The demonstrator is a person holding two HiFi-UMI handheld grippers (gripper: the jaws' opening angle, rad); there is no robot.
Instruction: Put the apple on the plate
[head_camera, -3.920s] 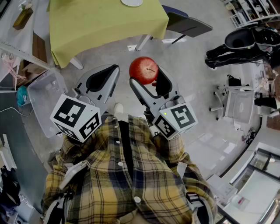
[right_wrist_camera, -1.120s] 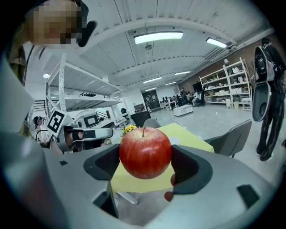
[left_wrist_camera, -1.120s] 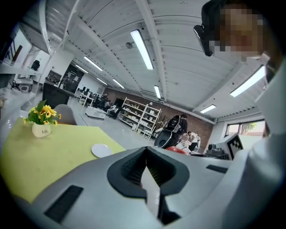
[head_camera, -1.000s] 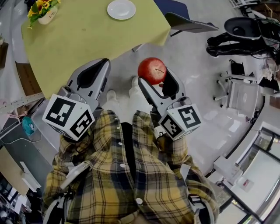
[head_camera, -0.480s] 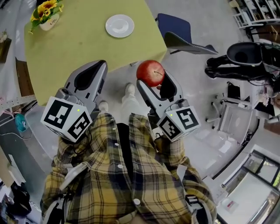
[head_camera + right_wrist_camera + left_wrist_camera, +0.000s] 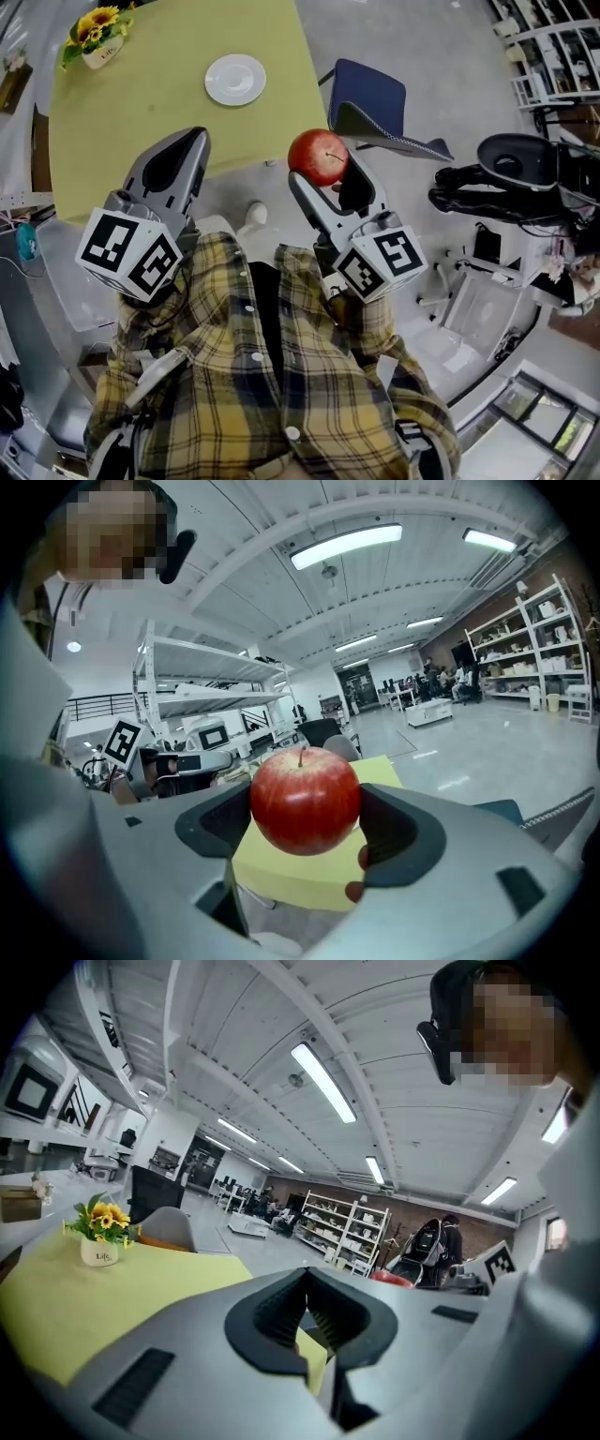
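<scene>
**Apple in the right tool, well apart from the plate**

The red apple [image 6: 318, 157] sits squeezed between the two jaws of the right tool [image 6: 325, 171], stem up, held in the air in front of the person's chest. It is nearer the person than the plate [image 6: 235, 79] and off to the plate's right, past the edge of the counter [image 6: 141, 112], with grey floor under it. The white plate lies bare on the yellow-green counter cloth. The left tool [image 6: 184, 142] is on the plate's near side too, a little to its left, jaws closed together on nothing. A pot of sunflowers [image 6: 94, 36] stands on the counter far left of the plate. A blue chair [image 6: 370, 101] stands to the plate's right, beside the counter.
</scene>
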